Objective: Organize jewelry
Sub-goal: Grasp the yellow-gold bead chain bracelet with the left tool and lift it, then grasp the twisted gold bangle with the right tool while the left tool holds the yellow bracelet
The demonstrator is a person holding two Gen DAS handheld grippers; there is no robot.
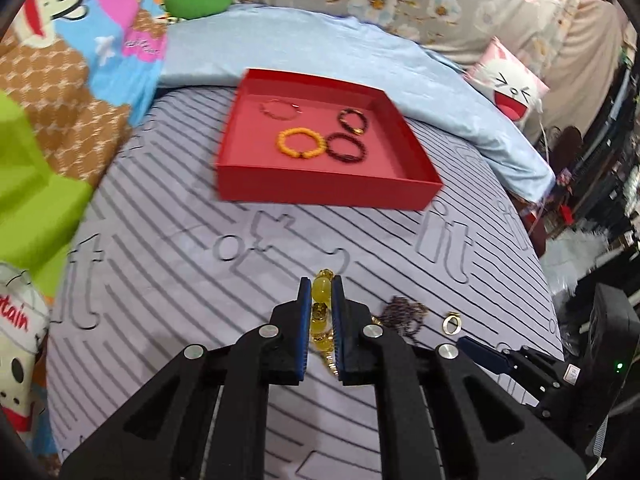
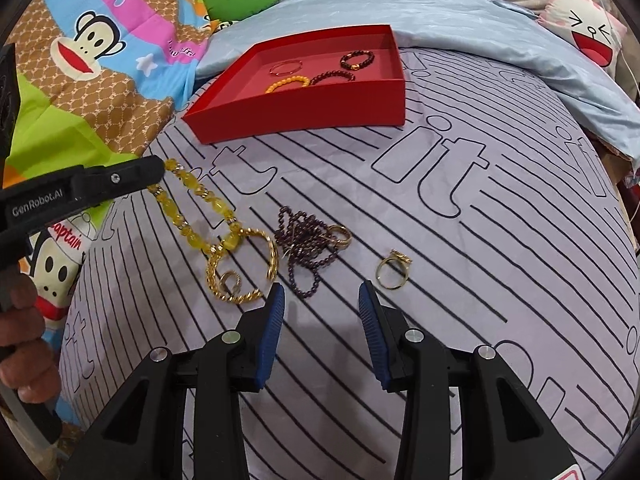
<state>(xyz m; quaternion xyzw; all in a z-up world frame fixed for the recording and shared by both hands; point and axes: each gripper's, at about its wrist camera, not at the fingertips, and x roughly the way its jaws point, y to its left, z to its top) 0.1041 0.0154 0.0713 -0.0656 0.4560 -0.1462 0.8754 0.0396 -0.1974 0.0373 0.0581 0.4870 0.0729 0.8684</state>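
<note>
A grey bedsheet with dark stripes and outlined letters is stretched over a soft mattress. A shallow, square red cardboard tray lies on it, with four bead bracelets inside. Nearer than the tray, a yellow bead necklace is clamped at one end by the left gripper; its glossy oval beads run diagonally away from the tray to a twisted gold ring pendant resting on the sheet. Beside the pendant, a tangled purple bead strand and a gold ring are seen. The right gripper is held apart, empty.
</note>
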